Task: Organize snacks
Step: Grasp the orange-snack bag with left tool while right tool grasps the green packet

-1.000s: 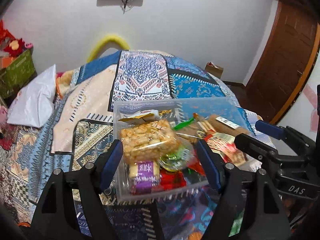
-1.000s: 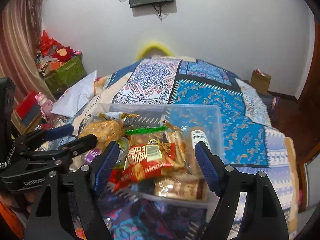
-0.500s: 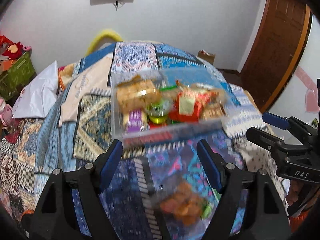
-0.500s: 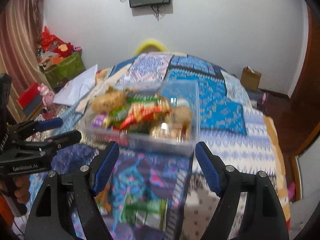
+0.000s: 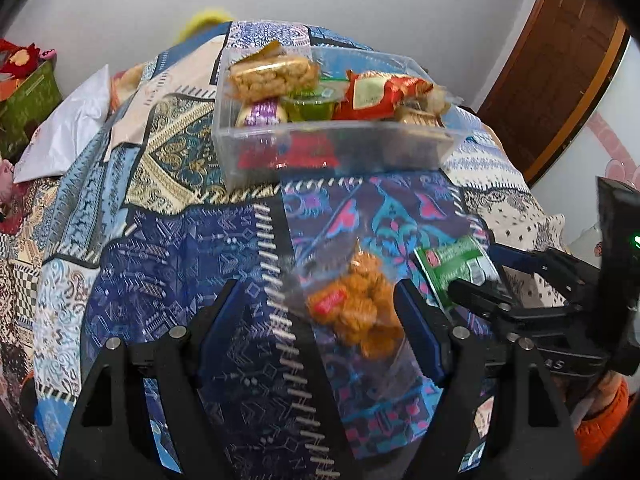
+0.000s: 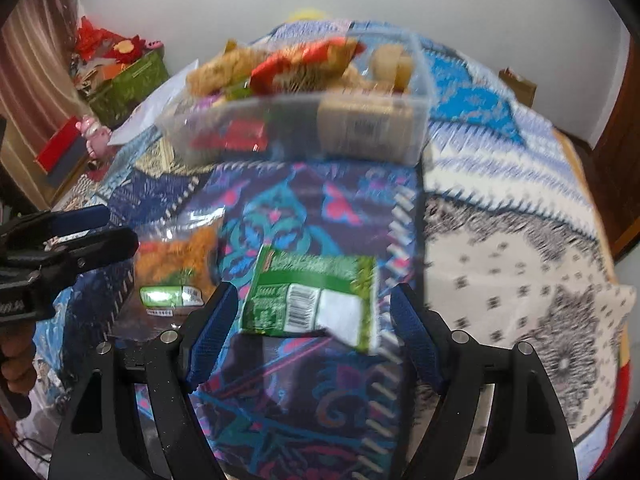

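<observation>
A clear plastic box [image 5: 336,152] full of snack packs stands on the patterned bedspread; it also shows in the right wrist view [image 6: 296,120]. A clear bag of orange fried snacks [image 5: 356,312] lies between the fingers of my open left gripper [image 5: 320,320]; it also shows in the right wrist view [image 6: 180,260]. A green snack packet [image 6: 312,296] lies between the fingers of my open right gripper [image 6: 312,324], face down with its barcode up; it also shows in the left wrist view [image 5: 456,268]. Neither gripper holds anything.
The patchwork bedspread [image 5: 180,240] covers the bed. A white pillow [image 5: 68,128] and a green basket [image 6: 128,80] with red items lie at the left. A brown door [image 5: 560,60] stands at the right. The bed edge [image 6: 616,300] drops off on the right.
Both grippers have pulled back and down from the snack box. The orange snack bag and the green packet now lie between their open fingers.
</observation>
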Demonstrator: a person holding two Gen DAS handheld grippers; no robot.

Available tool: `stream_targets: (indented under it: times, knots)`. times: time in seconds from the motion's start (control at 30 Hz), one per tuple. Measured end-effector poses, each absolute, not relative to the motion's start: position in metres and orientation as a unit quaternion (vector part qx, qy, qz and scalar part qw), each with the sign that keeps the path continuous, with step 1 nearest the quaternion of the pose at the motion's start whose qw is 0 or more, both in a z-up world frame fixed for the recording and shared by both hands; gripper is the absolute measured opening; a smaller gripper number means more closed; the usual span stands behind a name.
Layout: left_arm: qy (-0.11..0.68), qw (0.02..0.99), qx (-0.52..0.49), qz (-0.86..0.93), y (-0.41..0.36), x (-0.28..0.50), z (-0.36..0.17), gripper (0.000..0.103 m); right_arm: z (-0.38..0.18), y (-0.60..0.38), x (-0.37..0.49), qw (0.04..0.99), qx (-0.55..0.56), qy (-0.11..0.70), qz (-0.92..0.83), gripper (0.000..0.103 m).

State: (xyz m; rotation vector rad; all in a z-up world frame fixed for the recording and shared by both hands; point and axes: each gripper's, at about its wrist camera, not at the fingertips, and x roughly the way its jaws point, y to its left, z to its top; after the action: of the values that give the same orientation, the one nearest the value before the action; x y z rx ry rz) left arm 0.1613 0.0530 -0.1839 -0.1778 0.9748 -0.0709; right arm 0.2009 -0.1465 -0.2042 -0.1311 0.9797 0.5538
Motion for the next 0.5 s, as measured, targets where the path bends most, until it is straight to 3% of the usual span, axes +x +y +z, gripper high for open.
stream_targets:
  times: [0.13, 0.3, 0.5]
  knots:
    - [0.477, 0.873, -0.087, -0.046, 0.049, 0.159, -0.19, 0.076, -0.217, -0.14, 0.205, 0.834, -0.052, 0.478, 0.27, 0.076]
    - [0.487, 0.865, -0.104, -0.061, 0.041, 0.159, -0.197, 0.076, -0.216, -0.145, 0.203, 0.841, -0.059, 0.464, 0.271, 0.055]
    - [0.499, 0.859, -0.095, -0.065, 0.023, 0.169, -0.204, 0.076, -0.211, -0.16, 0.202, 0.849, -0.048, 0.453, 0.269, 0.049]
